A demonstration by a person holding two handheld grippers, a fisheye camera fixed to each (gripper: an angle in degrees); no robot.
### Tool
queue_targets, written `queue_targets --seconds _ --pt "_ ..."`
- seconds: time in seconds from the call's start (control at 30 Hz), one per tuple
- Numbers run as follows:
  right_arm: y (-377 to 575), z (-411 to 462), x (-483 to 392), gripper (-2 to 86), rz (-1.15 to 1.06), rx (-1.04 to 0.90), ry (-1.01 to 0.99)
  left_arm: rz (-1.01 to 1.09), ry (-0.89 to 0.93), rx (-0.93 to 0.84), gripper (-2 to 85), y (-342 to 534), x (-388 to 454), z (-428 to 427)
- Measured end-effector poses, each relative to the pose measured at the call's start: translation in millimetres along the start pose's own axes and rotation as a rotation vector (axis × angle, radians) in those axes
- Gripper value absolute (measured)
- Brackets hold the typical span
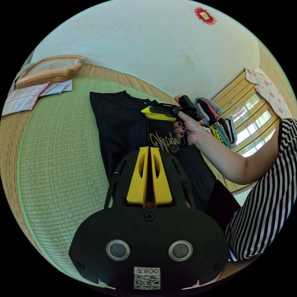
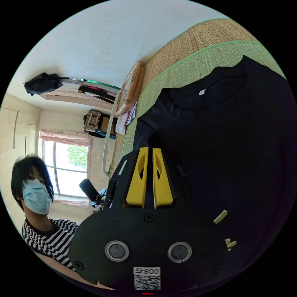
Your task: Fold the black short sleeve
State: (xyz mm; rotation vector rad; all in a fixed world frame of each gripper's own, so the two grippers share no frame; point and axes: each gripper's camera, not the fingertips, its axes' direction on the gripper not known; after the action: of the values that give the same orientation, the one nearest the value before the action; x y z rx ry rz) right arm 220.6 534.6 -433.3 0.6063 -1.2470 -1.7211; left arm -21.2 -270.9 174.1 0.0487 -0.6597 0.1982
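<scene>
Woven green matting (image 1: 62,161) with a straw-coloured border covers the bed below a pale wall (image 1: 148,46), and the black short sleeve (image 1: 123,130) lies spread flat on it, its collar toward the wall and gold lettering on its chest. In the right gripper view the same shirt (image 2: 222,139) takes up much of the frame, its neck label showing at the collar.

At the left gripper (image 1: 149,151), the two yellow fingers (image 1: 137,179) sit almost together, a narrow slit between them, and they hang over the shirt's lower half; whether any cloth is caught there I cannot tell. The right gripper (image 2: 149,151) has its fingers (image 2: 161,179) equally close, over the shirt's shoulder area (dark on dark, so a pinch cannot be judged). In the left gripper view a hand (image 1: 187,128) holds that right gripper (image 1: 145,110) above the shirt's chest.

An orange-framed tray (image 1: 51,69) rests near the mat's far corner, beside folded pink-edged cloth (image 1: 31,96); what lies in the tray is unclear. Stacked clothes (image 1: 216,120) sit behind the hand.
</scene>
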Motion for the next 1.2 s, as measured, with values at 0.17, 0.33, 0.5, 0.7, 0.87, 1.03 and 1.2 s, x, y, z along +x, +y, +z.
queue_targets --seconds 0.17,0.33,0.5,0.7,0.87,1.03,1.2 --pt "3.0 -1.9 13.2 1.7 0.034 0.006 0.026 -0.028 0.06 -0.007 1.2 -12.1 -0.8 -3.6" --pt "5.2 3.3 11.1 0.8 0.031 -0.015 0.048 -0.107 -0.022 0.086 0.8 -16.0 2.0 -19.7" --pt "-8.3 42.1 -46.8 0.2 -0.153 -0.097 0.125 -0.151 -0.279 0.003 0.4 -27.6 18.6 -18.4" --pt "-45.0 112.9 -105.5 0.1 -0.346 -0.17 0.271 -0.19 -0.408 -0.006 0.2 -33.7 31.0 -23.5" --pt "-66.0 167.4 -126.2 0.2 -0.402 -0.245 0.338 -0.212 -0.437 0.058 0.2 -33.1 38.6 -38.2" --pt "-72.8 186.5 -135.6 0.1 -0.41 -0.251 0.336 -0.17 -0.362 0.078 0.2 -36.7 44.6 -40.8" --pt "-76.8 188.4 -148.4 0.2 -0.417 -0.237 0.329 -0.204 -0.385 0.012 0.2 -38.0 38.9 -39.0"
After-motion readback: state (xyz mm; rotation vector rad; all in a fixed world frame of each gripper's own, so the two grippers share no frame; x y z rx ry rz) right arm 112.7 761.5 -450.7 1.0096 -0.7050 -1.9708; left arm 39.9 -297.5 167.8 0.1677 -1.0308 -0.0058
